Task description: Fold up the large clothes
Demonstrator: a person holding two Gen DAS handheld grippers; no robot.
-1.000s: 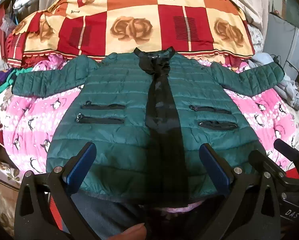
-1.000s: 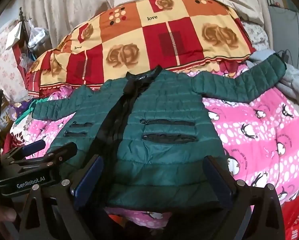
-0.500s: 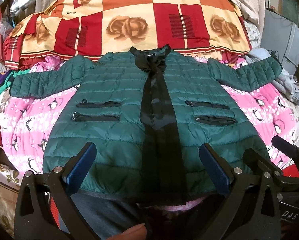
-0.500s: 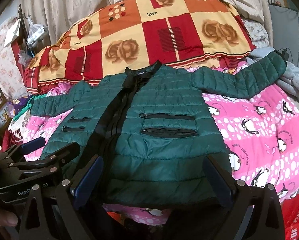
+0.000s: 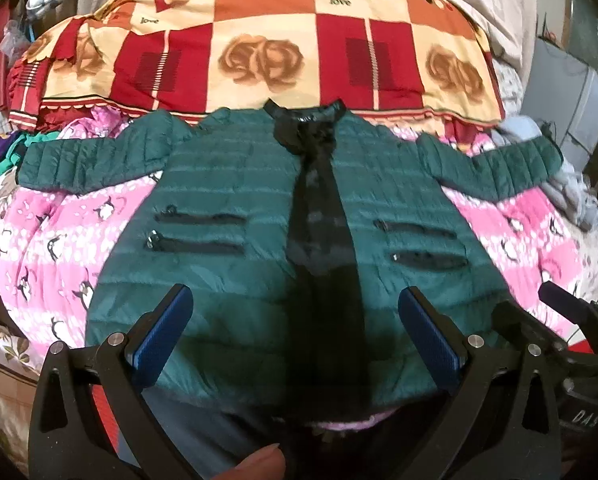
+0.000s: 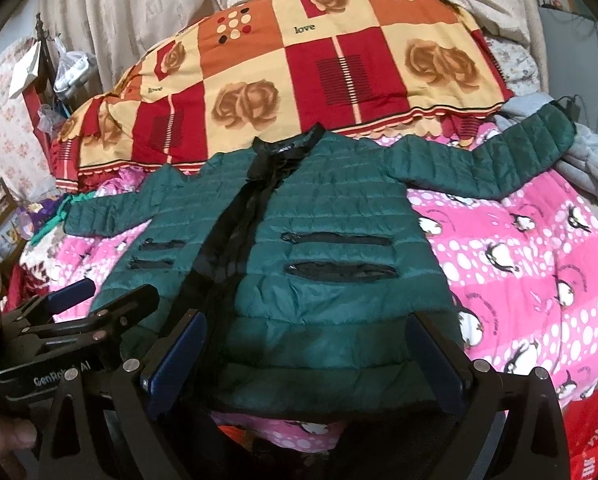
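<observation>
I found the dark green quilted puffer jacket [image 5: 235, 248] lying flat and face up on the pink penguin-print blanket [image 6: 539, 264], its collar toward the red, orange and cream patchwork quilt [image 5: 259, 52] heaped at the far side. Both sleeves were stretched out sideways, and the black front placket [image 5: 323, 240] ran straight down the middle. No fold was visible anywhere (the hem, the sleeves and the body all lay single-layer as far as I could see), so I judged the spreading done and the folding proper not yet begun.

My left gripper [image 5: 295, 336] hovered over the hem with its blue-padded fingers [image 5: 163, 332] spread wide, pinching nothing. My right gripper [image 6: 307, 360] stood likewise above the hem's right half, wide apart and empty. Remaining, in my judgement: both sleeves in, then the body folded over.
</observation>
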